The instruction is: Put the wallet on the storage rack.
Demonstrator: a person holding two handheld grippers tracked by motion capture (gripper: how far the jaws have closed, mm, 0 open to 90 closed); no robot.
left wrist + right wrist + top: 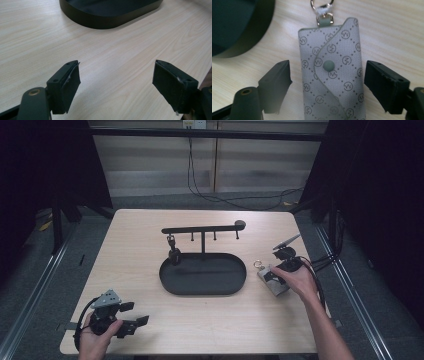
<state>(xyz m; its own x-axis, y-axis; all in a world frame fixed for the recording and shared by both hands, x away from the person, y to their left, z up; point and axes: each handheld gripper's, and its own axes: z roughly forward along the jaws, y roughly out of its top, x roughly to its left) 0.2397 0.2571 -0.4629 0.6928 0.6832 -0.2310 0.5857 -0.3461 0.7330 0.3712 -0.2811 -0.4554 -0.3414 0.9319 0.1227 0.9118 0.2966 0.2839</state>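
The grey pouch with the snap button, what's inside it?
The pouch lies on the table, flap snapped shut, so whatever is inside is hidden. Visible are its patterned fabric, the round snap and the metal clip on top.

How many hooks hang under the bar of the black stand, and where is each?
4 hooks: far left, holding a dark item; left of the post; right of the post; far right. None seems hidden.

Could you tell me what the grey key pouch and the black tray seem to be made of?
Key pouch: apparently woven fabric, matte, with visible weave, a printed pattern and a shiny metal clasp. Tray: dark, smooth and matte, probably painted metal or plastic; I cannot tell which.
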